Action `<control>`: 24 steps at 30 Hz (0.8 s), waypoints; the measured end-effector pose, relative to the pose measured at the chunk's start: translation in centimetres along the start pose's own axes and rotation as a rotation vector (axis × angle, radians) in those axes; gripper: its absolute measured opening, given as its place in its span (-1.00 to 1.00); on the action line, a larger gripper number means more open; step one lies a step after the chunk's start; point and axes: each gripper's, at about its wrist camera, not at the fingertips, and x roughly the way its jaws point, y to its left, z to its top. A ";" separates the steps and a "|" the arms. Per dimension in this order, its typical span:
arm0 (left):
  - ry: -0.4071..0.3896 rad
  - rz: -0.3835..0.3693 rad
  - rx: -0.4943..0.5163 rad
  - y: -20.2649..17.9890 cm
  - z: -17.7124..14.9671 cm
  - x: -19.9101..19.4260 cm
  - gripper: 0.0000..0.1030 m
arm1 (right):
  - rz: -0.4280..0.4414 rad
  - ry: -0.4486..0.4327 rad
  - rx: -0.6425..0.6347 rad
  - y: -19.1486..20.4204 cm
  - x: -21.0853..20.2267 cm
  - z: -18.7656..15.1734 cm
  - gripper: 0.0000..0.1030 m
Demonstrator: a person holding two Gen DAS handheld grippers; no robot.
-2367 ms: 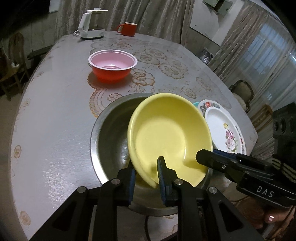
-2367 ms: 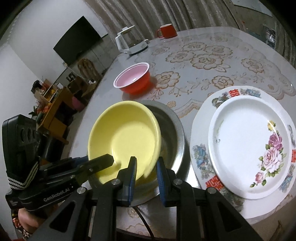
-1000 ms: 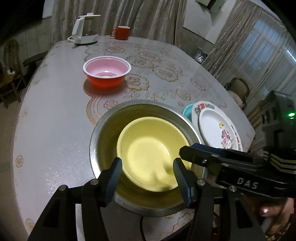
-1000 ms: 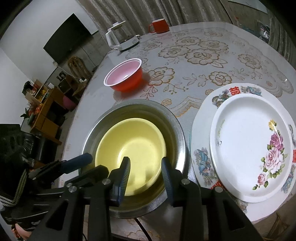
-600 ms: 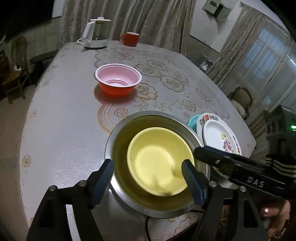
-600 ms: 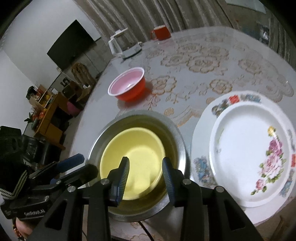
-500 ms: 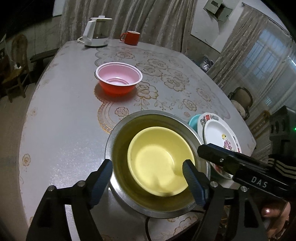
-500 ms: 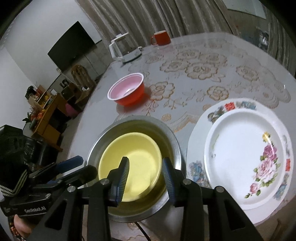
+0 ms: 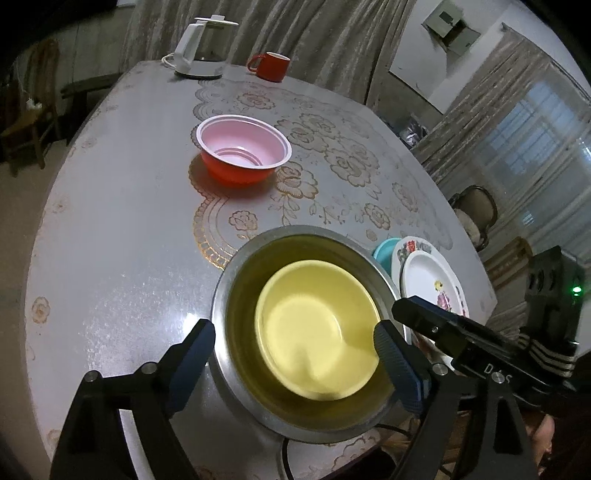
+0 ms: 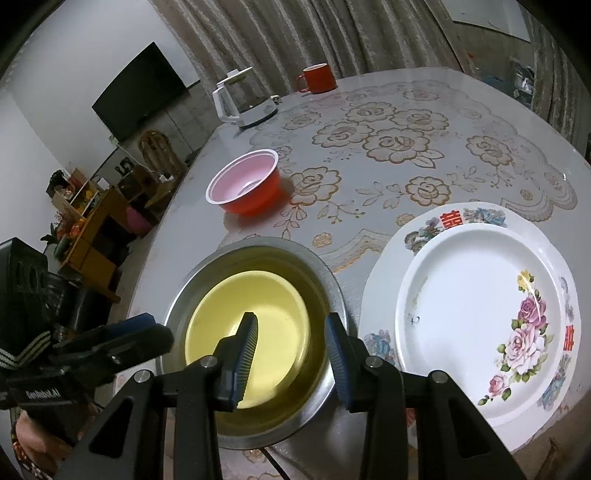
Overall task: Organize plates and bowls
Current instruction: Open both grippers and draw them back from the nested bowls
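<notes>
Yellow bowl (image 9: 314,328): nested in the steel basin (image 9: 225,284), released.
Left tool (image 9: 295,354): jaws opening wide, nothing gripped.
Right tool (image 10: 291,354): narrow, empty.
Red bowl (image 9: 243,151): farther up the tabletop (image 9: 110,221), straight ahead of the left tool, judged nearer to it.

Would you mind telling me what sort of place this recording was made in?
Most likely a home living or dining room: a round table under a flowered cover, a kettle and red mug on it, a television on the wall and heavy curtains.
</notes>
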 end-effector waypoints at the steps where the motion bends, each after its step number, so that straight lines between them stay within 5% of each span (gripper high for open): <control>1: -0.001 0.008 0.005 0.0 0.2 0.0 0.71 | -0.004 0.004 0.001 -0.1 0.1 0.1 -0.28; 24: -0.001 0.070 0.008 0.7 3.0 2.0 0.72 | -0.018 0.006 0.016 -1.2 0.9 2.6 -0.28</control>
